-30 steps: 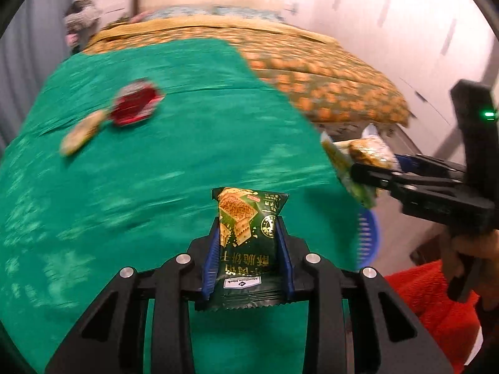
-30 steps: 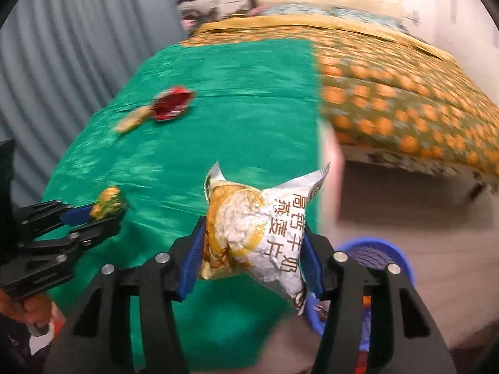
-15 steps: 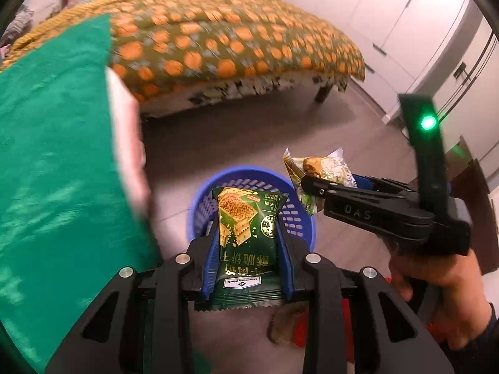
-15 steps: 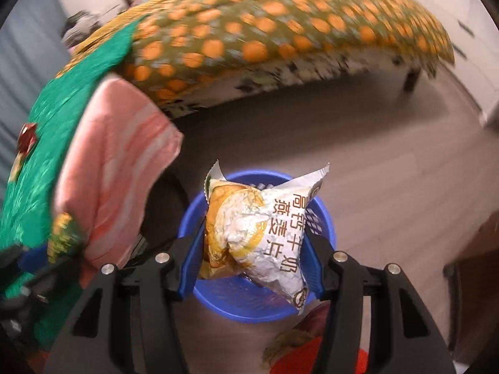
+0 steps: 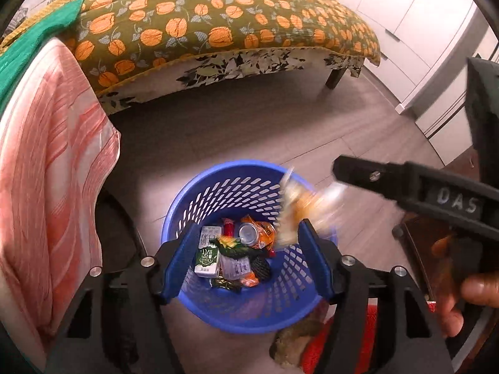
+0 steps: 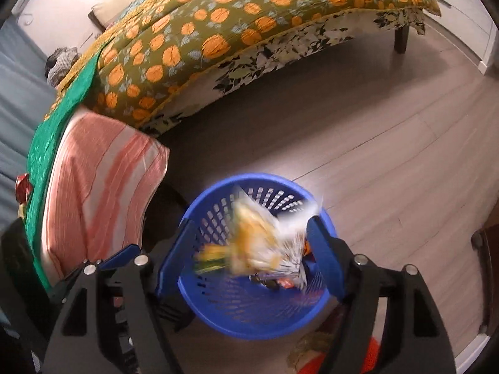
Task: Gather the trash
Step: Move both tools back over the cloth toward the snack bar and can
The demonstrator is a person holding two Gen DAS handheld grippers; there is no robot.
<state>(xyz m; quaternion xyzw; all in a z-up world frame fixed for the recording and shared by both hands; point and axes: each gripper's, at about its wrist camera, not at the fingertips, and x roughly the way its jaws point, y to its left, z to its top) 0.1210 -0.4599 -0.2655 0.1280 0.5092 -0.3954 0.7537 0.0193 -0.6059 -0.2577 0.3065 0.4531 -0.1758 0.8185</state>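
A blue perforated trash basket stands on the floor below both grippers and also shows in the right wrist view. It holds several wrappers, a small carton and a can. My left gripper is open and empty above it. My right gripper is open; the white and yellow snack bag is blurred, falling between its jaws into the basket. The same bag shows blurred in the left wrist view.
A bed with an orange-patterned cover lies behind the basket. A pink striped cloth hangs over the green spread at left, with a red wrapper on it. White cupboards stand at right.
Both grippers swung from the green spread to above the basket and opened. The green snack packet left my left gripper and lies in the basket. The white bag dropped from my right gripper.
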